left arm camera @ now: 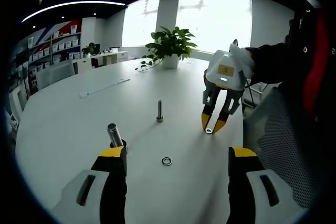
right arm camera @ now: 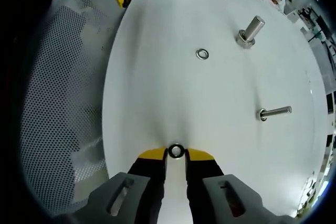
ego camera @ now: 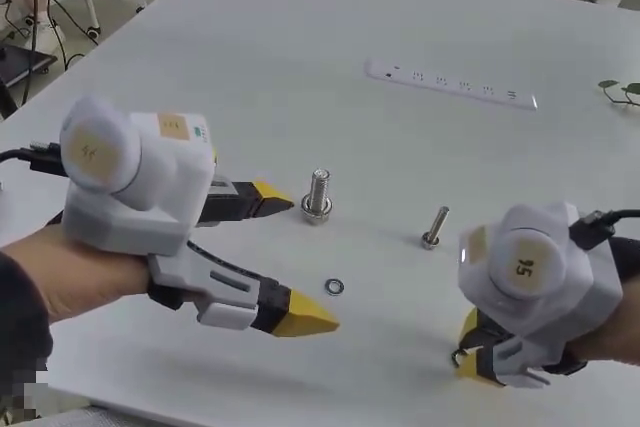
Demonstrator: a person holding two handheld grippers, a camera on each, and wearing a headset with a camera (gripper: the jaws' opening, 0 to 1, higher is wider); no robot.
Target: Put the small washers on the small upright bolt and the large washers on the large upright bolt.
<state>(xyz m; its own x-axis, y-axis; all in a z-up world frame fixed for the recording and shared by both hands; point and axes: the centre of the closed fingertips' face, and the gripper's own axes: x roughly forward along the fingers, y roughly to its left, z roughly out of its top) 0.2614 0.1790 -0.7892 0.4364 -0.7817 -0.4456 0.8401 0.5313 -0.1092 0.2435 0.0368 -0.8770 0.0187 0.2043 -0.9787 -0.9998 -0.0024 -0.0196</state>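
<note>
Head view. Left tool (ego camera: 312,265) at near left over the white desk (ego camera: 250,47), spread wide, nothing held. Right tool (ego camera: 468,359) at near right, tips down by the desk's near edge, closed on a pinched washer (ego camera: 458,356), partly hidden. Large bolt (ego camera: 318,195) standing on its head at centre, just beyond the left tool's far tip. Small bolt (ego camera: 436,227) to its right, also on its head, well apart. Loose washer (ego camera: 334,287) flat on the desk, nearer than both bolts. Power strip (ego camera: 450,84) far back.

Left gripper view. Left tool (left arm camera: 177,153) wide open and bare. Loose washer (left arm camera: 167,160) on the desk between the tips. Large bolt (left arm camera: 115,135) just past the left one. Small bolt (left arm camera: 159,111) farther on. Right tool (left arm camera: 211,124) at right, pinched washer (left arm camera: 209,130) at its tips. Potted plant (left arm camera: 170,45) at the far end.

Right gripper view. Right tool (right arm camera: 176,153) nearly closed, pinched washer (right arm camera: 176,150) edge-gripped between the tips. Loose washer (right arm camera: 202,53), large bolt (right arm camera: 250,31) and small bolt (right arm camera: 274,112) beyond, no washer on either bolt. Mesh chair (right arm camera: 63,103) off the desk edge.
</note>
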